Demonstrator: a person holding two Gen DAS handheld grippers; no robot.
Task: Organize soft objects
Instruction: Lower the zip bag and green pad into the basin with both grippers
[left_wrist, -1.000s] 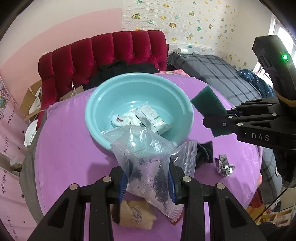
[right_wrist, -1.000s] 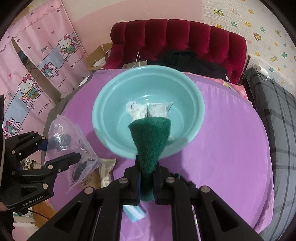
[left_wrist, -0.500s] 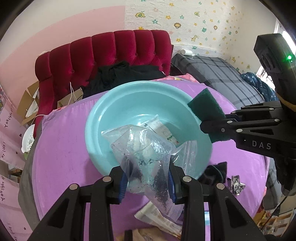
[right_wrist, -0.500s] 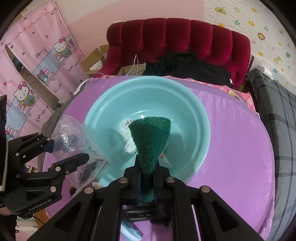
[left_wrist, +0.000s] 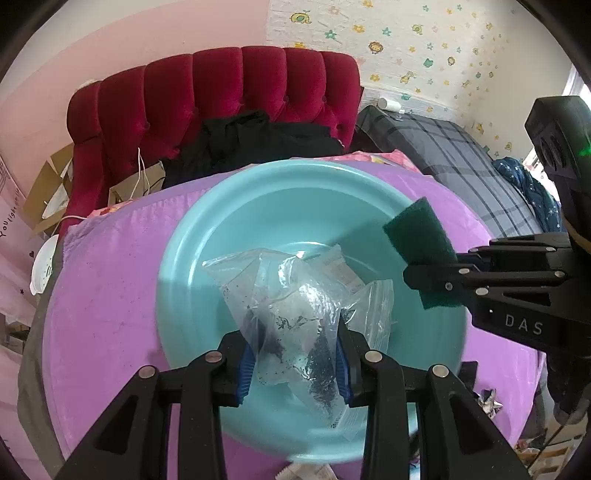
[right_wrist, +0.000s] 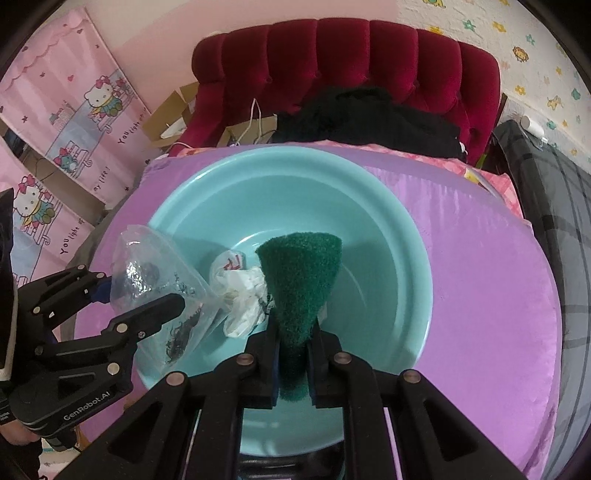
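A large teal basin (left_wrist: 280, 206) (right_wrist: 384, 258) sits on a round purple table. My left gripper (left_wrist: 293, 360) (right_wrist: 144, 302) is shut on a clear zip bag (left_wrist: 291, 314) (right_wrist: 155, 280) with dark bits inside and holds it above the basin's near-left part. My right gripper (right_wrist: 293, 354) (left_wrist: 436, 273) is shut on a dark green scouring pad (right_wrist: 301, 280) (left_wrist: 421, 247), held upright over the basin's right side. White crumpled packets (right_wrist: 240, 291) lie on the basin floor, partly hidden by the bag and the pad.
A red tufted headboard (left_wrist: 221, 96) with black clothes (left_wrist: 258, 144) stands behind the table. A plaid grey bed (left_wrist: 461, 155) is at the right. A crumpled foil scrap (left_wrist: 489, 400) lies on the purple cloth (right_wrist: 480, 280) at the near right.
Both grippers have moved forward with their loads, from the table's near side to over the basin. The basin now fills the middle of both views.
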